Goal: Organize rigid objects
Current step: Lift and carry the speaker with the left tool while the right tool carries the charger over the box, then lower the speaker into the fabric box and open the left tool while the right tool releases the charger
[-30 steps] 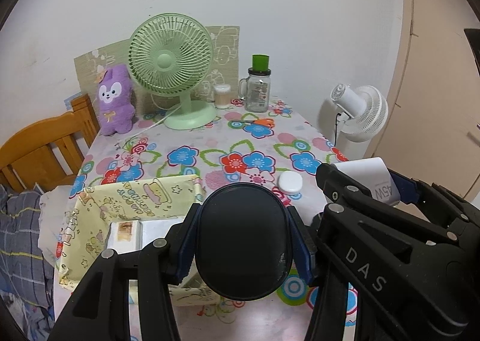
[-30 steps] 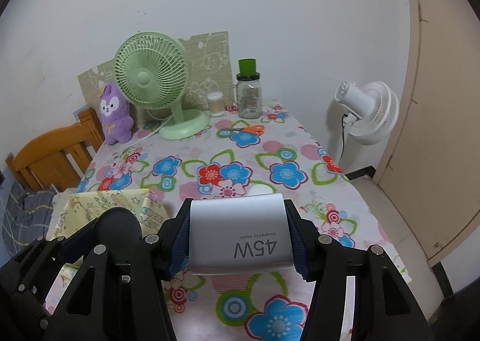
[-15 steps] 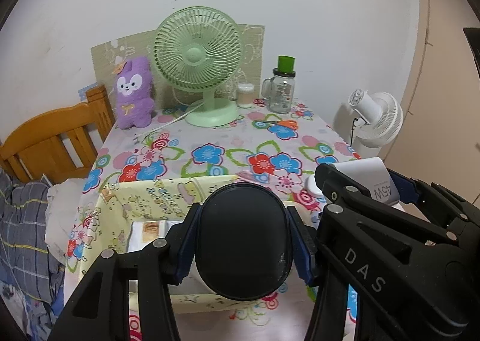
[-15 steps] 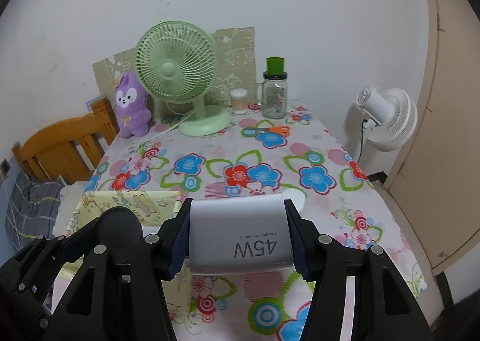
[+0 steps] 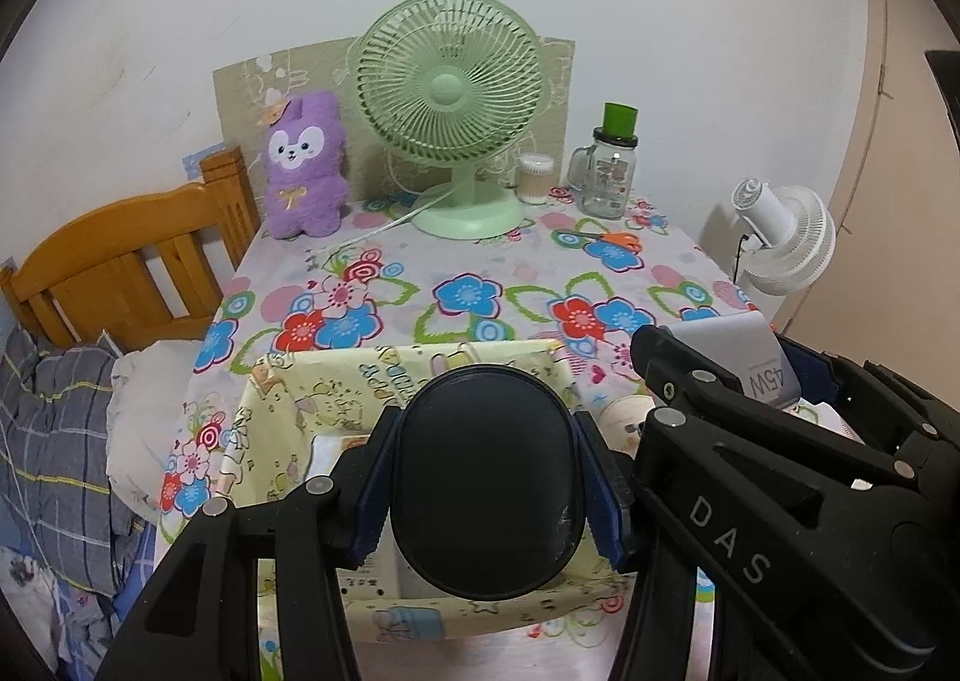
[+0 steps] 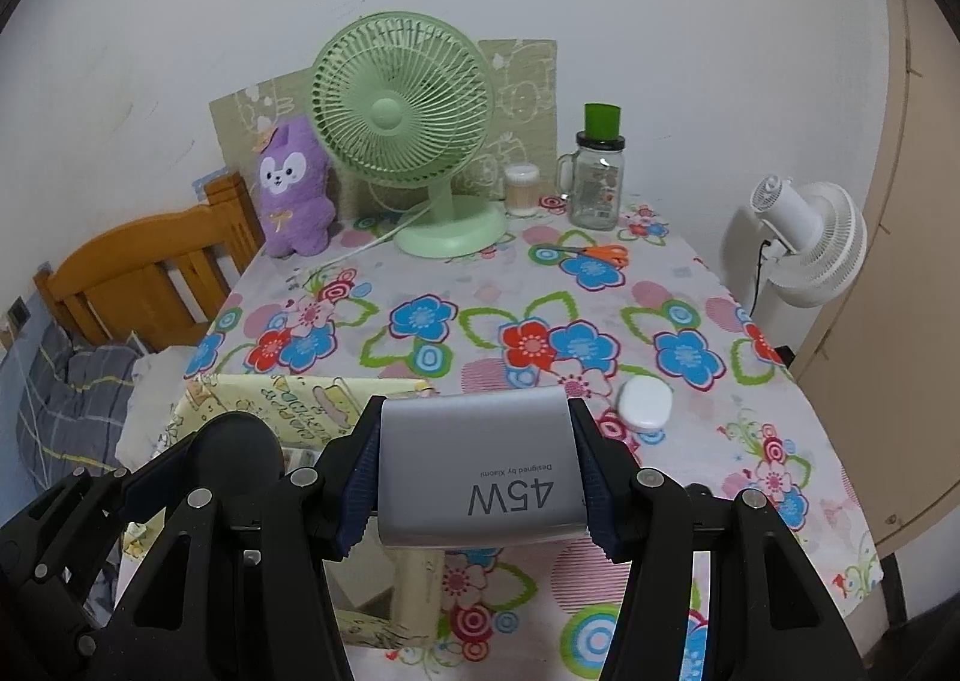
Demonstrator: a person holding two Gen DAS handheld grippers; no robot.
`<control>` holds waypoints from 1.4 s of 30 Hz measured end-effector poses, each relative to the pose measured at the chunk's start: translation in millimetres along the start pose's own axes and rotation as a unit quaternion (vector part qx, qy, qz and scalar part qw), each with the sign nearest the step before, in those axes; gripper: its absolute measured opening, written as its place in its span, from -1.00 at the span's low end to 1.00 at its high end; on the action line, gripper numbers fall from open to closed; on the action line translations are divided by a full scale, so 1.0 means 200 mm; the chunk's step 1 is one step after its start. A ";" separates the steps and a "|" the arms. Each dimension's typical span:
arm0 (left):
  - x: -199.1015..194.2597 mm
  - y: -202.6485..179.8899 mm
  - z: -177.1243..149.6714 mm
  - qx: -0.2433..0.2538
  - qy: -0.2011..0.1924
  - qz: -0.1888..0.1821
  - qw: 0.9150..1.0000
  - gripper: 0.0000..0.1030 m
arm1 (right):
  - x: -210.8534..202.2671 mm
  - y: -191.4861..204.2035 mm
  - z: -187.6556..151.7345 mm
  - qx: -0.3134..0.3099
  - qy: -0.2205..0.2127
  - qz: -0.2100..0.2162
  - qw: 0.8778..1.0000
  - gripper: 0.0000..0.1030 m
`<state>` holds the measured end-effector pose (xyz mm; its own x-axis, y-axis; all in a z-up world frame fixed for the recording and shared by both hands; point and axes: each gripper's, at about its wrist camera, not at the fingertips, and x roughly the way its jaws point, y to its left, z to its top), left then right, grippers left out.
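From my left wrist, the table has slid rightward and closer over the last second: the green fan (image 5: 447, 108) and the purple plush (image 5: 305, 165) now sit nearer the middle of the view, and the yellow fabric box (image 5: 336, 381) that was off to my lower left now lies straight ahead, its open mouth under my fingers. I read that as both hands having carried their loads across to the box, so the drop is close. My left gripper (image 5: 487, 486) is closed part-way on the dark oval case (image 5: 486, 477); the blue pads press its two long sides and it stands upright between them, hanging over the box's inside. Something white lies in the box beneath it, mostly hidden. To my right I see the other gripper's black frame and the grey block it carries

From my right wrist, the same sideways shift shows: the box's yellow rim has come in from the left until it sits just behind and below my fingers, and the white oval lid (image 6: 647, 404) rests on the floral cloth (image 6: 690, 321) just right of them. My right gripper (image 6: 476, 477) is clamped part-way on the grey 45W charger (image 6: 480, 480), pads on its two short ends, label upside down to me. The charger hangs over the box's right-hand corner, not yet clearly inside, so I judge it needs a little more leftward travel before I let go
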<state>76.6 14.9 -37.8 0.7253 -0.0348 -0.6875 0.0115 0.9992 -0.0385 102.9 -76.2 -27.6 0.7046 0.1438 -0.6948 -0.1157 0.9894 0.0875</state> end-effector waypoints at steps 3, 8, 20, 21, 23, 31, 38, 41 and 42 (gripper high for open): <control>0.02 0.04 0.00 -0.003 0.006 0.003 1.000 0.10 | 0.02 0.04 0.00 -0.008 0.003 0.003 1.000 0.17; 0.04 0.10 -0.01 -0.011 0.014 0.007 1.000 0.10 | 0.05 0.12 0.00 -0.022 0.006 0.009 1.000 0.17; 0.10 0.22 -0.04 -0.018 0.029 0.020 0.999 0.10 | 0.13 0.26 -0.02 -0.040 0.022 0.024 0.999 0.17; 0.11 0.22 -0.04 -0.018 0.030 0.021 0.999 0.10 | 0.14 0.27 -0.02 -0.041 0.024 0.024 0.999 0.17; 0.12 0.24 -0.05 -0.019 0.034 0.023 0.999 0.10 | 0.16 0.29 -0.02 -0.042 0.029 0.025 0.998 0.17; 0.19 0.31 -0.08 -0.026 0.052 0.027 0.998 0.10 | 0.26 0.35 -0.05 -0.051 0.050 0.033 0.997 0.17; 0.26 0.36 -0.10 -0.034 0.068 0.036 0.996 0.10 | 0.35 0.39 -0.06 -0.054 0.073 0.039 0.995 0.17; 0.29 0.38 -0.10 -0.035 0.076 0.036 0.996 0.12 | 0.39 0.40 -0.07 -0.054 0.083 0.041 0.994 0.18; 0.30 0.38 -0.10 -0.035 0.079 0.036 0.996 0.16 | 0.40 0.40 -0.07 -0.053 0.085 0.042 0.994 0.18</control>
<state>106.3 89.0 -96.3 0.6054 0.0295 -0.7954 -0.0901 0.9954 -0.0316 139.7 15.1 -86.4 0.5611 0.2117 -0.8002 -0.2493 0.9651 0.0806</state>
